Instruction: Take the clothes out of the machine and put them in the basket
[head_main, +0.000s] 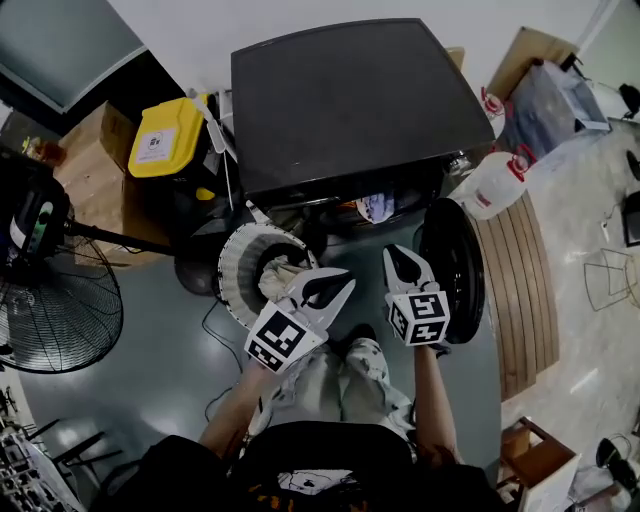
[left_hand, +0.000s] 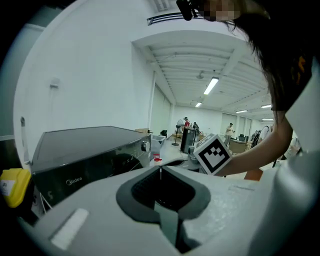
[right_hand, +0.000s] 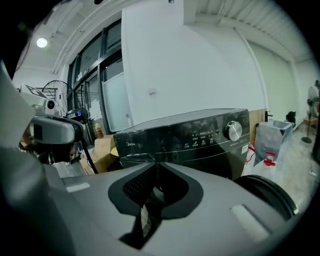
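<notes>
We see both grippers held low in front of the Midea washing machine (head_main: 350, 100), near its open front. The left gripper (head_main: 337, 286) has its jaws pressed together at the tips with nothing between them; its own view (left_hand: 160, 169) shows the same. The right gripper (head_main: 400, 258) is just right of it, jaws also closed tip to tip and empty, as its own view (right_hand: 157, 164) confirms. The two grippers are side by side, not touching.

The round door (head_main: 455, 262) hangs open right of the right gripper. A pale bluish garment (head_main: 377, 207) lies at the machine's opening, beyond both grippers. The ribbed white laundry basket (head_main: 232, 272) sits on the floor left of the opening, tilted, with pale clothes (head_main: 283, 277) in it, just beside the left gripper's jaws.

Far left of the machine we see a yellow container (head_main: 165, 137), and a standing fan (head_main: 55, 310) nearer on the left. A white jug (head_main: 495, 182) with a red cap stands right of the machine. The control knob (right_hand: 233, 130) shows in the right gripper view.
</notes>
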